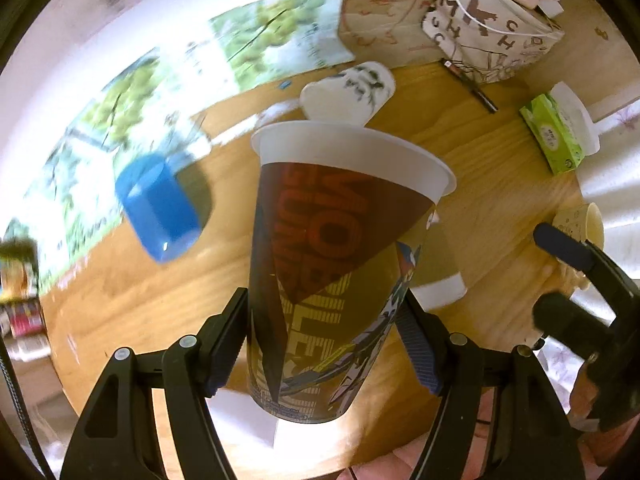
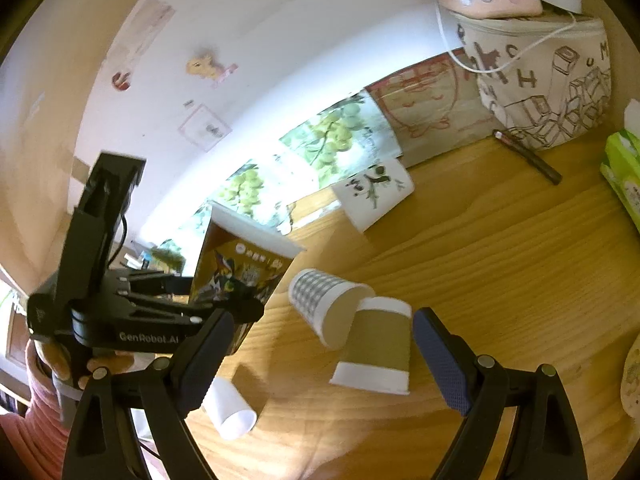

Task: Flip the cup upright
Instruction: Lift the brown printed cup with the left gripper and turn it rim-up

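Observation:
My left gripper (image 1: 324,344) is shut on a tall printed paper cup (image 1: 332,280) and holds it above the wooden table, white rim pointing away from the camera. The right wrist view shows that cup (image 2: 244,276) held tilted, rim up, in the left gripper (image 2: 236,312). My right gripper (image 2: 320,364) is open and empty above a brown-sleeved cup (image 2: 380,344) that stands upside down. A checked cup (image 2: 324,304) lies on its side next to it. A small white cup (image 2: 230,408) lies on its side at the lower left.
A blue cup (image 1: 160,208) and a white panda-print cup (image 1: 348,92) sit upside down farther back on the table (image 2: 500,264). A printed bag (image 2: 540,80), a pen (image 2: 528,156), a green tissue pack (image 2: 624,172) and leaning posters line the back.

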`<state>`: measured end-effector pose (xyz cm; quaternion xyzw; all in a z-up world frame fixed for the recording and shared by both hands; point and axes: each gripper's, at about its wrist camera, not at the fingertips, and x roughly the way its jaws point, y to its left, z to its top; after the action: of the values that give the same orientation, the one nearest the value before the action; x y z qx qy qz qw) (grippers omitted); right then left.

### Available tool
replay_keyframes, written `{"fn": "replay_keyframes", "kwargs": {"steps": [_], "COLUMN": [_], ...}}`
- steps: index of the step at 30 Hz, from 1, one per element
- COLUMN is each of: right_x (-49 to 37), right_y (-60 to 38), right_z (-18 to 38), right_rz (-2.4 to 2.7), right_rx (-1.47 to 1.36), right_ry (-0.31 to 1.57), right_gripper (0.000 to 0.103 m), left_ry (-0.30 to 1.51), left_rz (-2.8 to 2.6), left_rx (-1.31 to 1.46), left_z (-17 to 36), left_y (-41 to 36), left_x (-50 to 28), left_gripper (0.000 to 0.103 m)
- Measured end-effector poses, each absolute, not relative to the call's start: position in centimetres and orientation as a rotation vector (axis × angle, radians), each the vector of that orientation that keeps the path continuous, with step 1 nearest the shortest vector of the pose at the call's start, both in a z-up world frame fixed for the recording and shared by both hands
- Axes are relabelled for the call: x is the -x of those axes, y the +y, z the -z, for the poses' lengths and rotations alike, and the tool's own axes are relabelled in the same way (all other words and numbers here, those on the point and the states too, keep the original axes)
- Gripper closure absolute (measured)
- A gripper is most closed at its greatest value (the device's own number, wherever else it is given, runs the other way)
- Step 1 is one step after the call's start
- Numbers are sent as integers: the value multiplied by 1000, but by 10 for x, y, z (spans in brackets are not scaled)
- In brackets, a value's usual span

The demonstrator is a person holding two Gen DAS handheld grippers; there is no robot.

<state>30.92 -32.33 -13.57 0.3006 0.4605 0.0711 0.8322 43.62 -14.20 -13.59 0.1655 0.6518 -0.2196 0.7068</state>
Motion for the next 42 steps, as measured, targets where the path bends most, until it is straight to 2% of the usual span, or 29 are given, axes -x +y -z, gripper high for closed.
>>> {"fn": "replay_keyframes", "kwargs": {"steps": [25,42], "right_x": [-268,-233], "right_y": [-253,-249], "right_z": [141,166], "right_rz": [-227,-173], "right_rx": [-470,-504], "right_ry": [1098,1202], "right_gripper": [11,11], "left_ry": [1546,1585], "left_rz": [370,331], "left_rx": [-122,30], "left_z": [177,218], "left_y": [-60,-43], "left_x": [-319,-290], "left_gripper": [28,28]}}
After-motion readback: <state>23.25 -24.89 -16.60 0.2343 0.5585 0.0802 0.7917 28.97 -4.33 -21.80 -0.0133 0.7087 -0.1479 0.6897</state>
